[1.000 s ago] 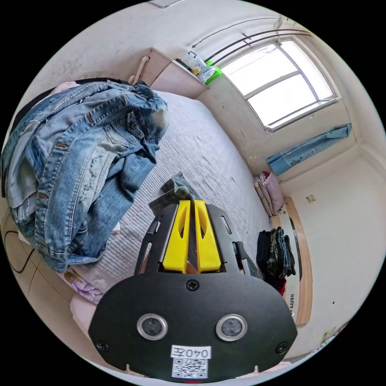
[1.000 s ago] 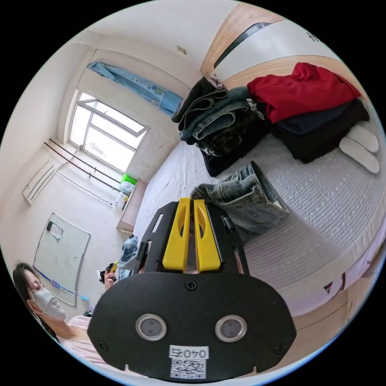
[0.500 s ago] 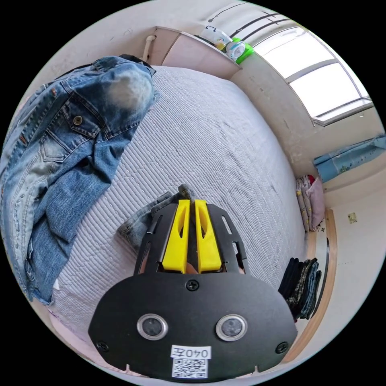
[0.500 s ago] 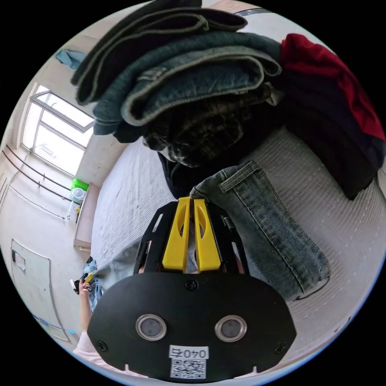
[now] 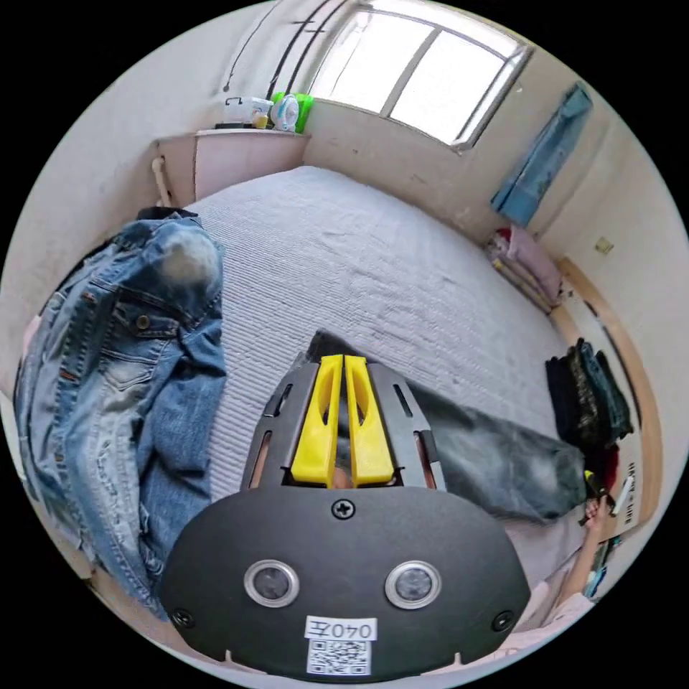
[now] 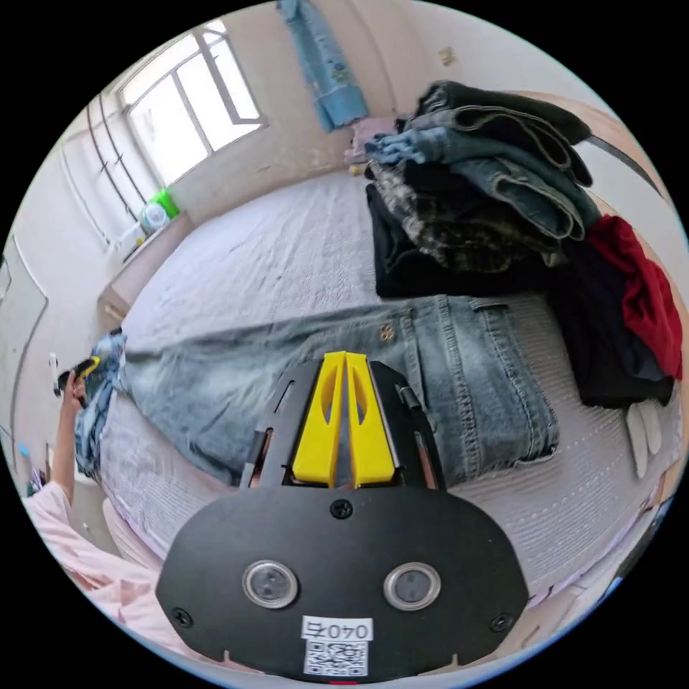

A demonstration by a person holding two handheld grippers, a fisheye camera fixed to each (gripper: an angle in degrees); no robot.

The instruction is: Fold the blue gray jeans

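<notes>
In the left gripper view, the left gripper point(image 5: 343, 359) has its yellow jaws drawn narrow, almost together, with a strip of the blue gray jeans point(image 5: 495, 459) showing in the slit between them; they appear to pinch the leg end near the bed's front edge. From there the leg runs flat across the bed point(image 5: 344, 237) toward the headboard side. A heap of light denim clothes point(image 5: 122, 359) lies at the bed's left edge. A dark folded stack point(image 5: 588, 395) sits by the headboard.

In the right gripper view, the right gripper point(image 6: 345, 357) is likewise narrow, its tips over the jeans point(image 6: 459, 373) below the waistband; whether fabric is caught there I cannot tell. The jeans lie stretched along the bed's point(image 6: 287, 251) front edge, waist toward the folded stack point(image 6: 474, 208), beside a red garment point(image 6: 642, 294). The person's hand point(image 6: 72, 384) holds the other gripper at the far leg end. Beyond the bed's far edge stands a window point(image 6: 186, 108).
</notes>
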